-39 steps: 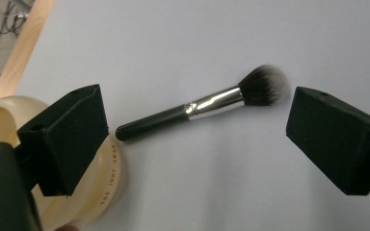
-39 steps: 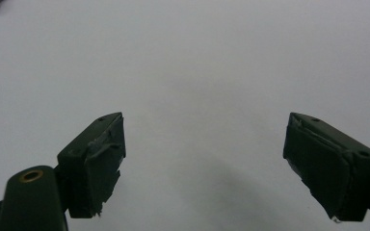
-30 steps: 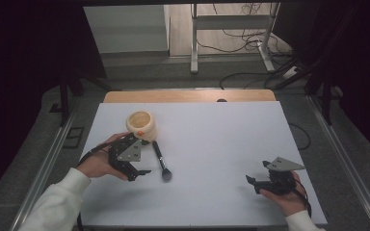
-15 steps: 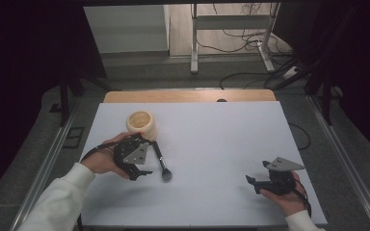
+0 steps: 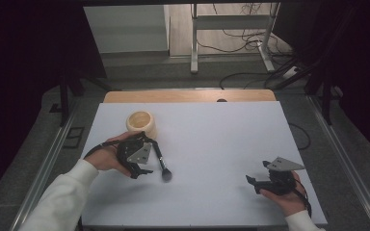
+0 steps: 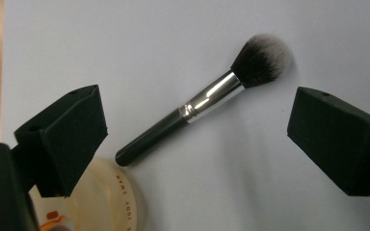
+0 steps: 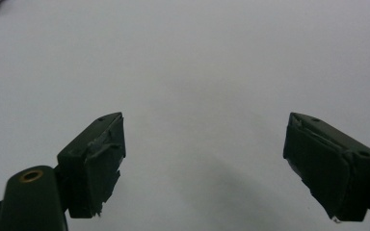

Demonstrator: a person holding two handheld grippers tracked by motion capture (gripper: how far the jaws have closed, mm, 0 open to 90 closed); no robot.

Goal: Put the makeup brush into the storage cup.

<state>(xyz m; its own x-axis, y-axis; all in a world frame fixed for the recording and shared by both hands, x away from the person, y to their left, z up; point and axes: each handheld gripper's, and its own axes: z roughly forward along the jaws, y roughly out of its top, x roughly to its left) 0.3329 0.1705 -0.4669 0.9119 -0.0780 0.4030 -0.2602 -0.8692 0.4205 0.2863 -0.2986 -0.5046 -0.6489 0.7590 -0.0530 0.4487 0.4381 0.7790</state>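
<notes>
This looks like a lab or a data-recording room, not a home. A bench [image 5: 231, 144] with a plain white top and a wooden far edge stands on grey carpet-like floor [image 5: 347, 144], and metal rails [image 5: 46, 163] run along its left and right sides. Dark curtains or screens [image 5: 24, 72] close off both sides. Beyond the far edge, loose cables [image 5: 250, 36] lie across a wooden floor around the white metal legs of a stand [image 5: 193, 38]. The person at the near side wields a hand-held gripper [image 5: 139, 166] with a trailing cable, typical test equipment.
</notes>
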